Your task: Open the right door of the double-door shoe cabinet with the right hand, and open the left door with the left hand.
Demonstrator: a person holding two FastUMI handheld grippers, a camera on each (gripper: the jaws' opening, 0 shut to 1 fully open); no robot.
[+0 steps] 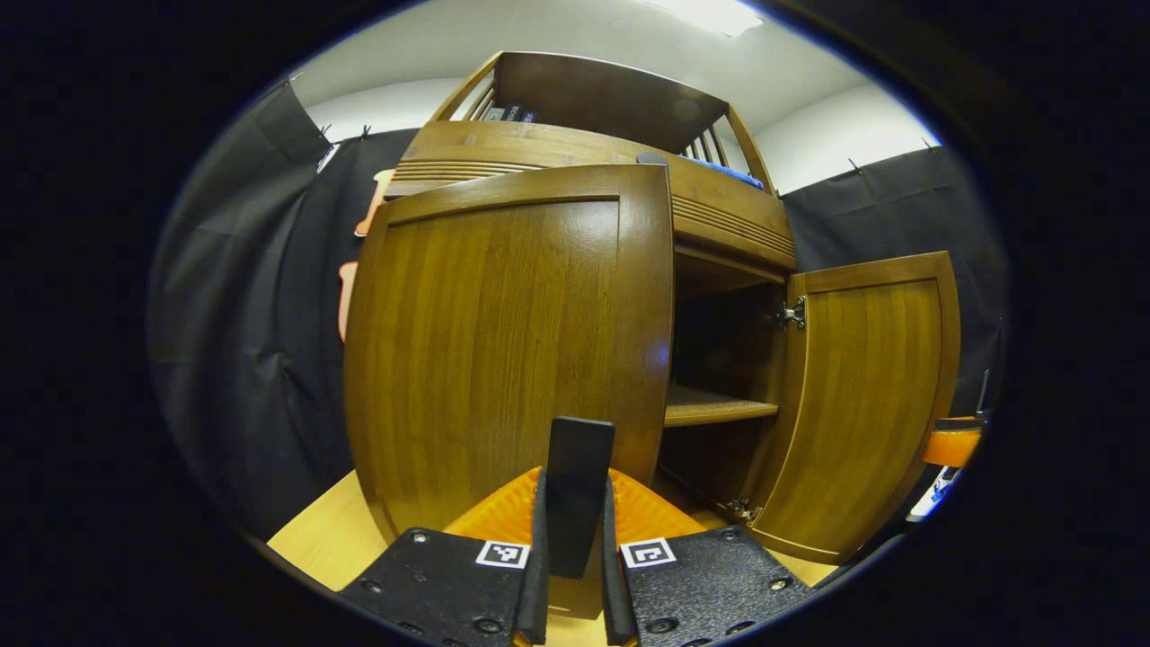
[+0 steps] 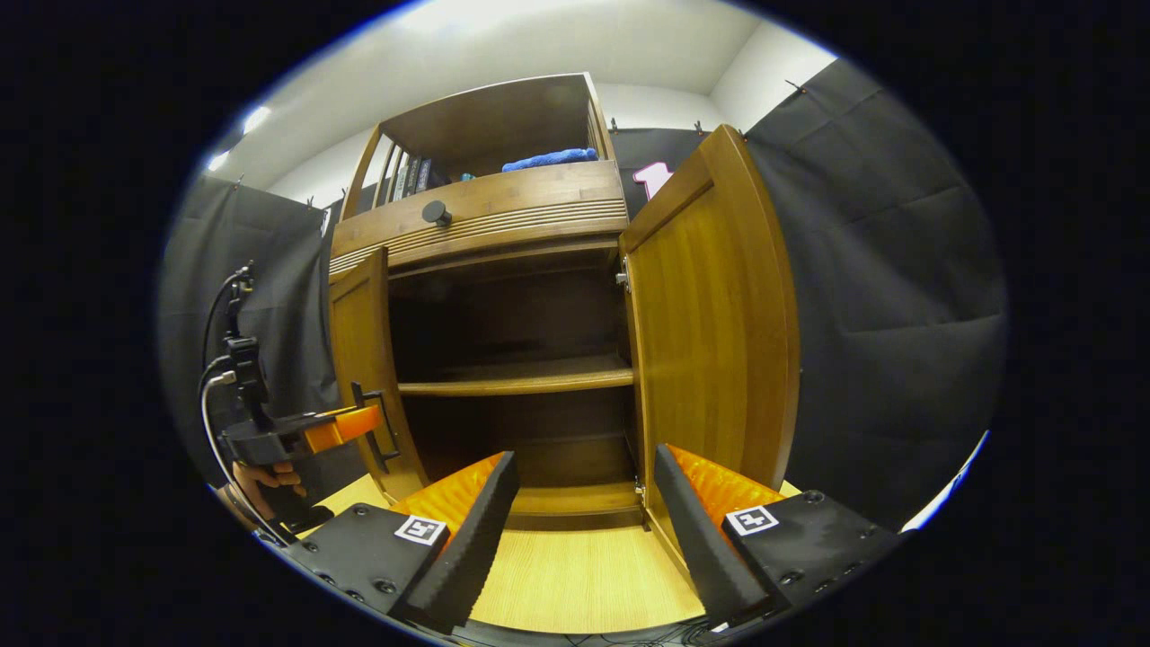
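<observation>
At brown wooden double-door shoe cabinet [image 2: 503, 216] | left gripper [image 1: 575, 575] clamped on black bar handle [image 1: 578, 485] of left door [image 1: 512, 341] | right gripper [image 2: 584, 539] spread apart, beside open right door [image 2: 710, 323]

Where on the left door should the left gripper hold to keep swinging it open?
Hold the black handle by its vertical bar, from the front, fingers either side. The left gripper is closed on it that way. The left door offers only flat panel elsewhere; the bar stands off near its free edge, farthest from the hinges.

The cabinet [image 2: 503, 225] stands on the floor [image 2: 575, 575] with the wall cloth [image 2: 889, 296] behind it. Its left door [image 2: 364, 359] and right door [image 2: 719, 323] swing out to each side. A shelf [image 2: 521, 376] sits inside. A cloth [image 2: 550, 159] lies on top.
</observation>
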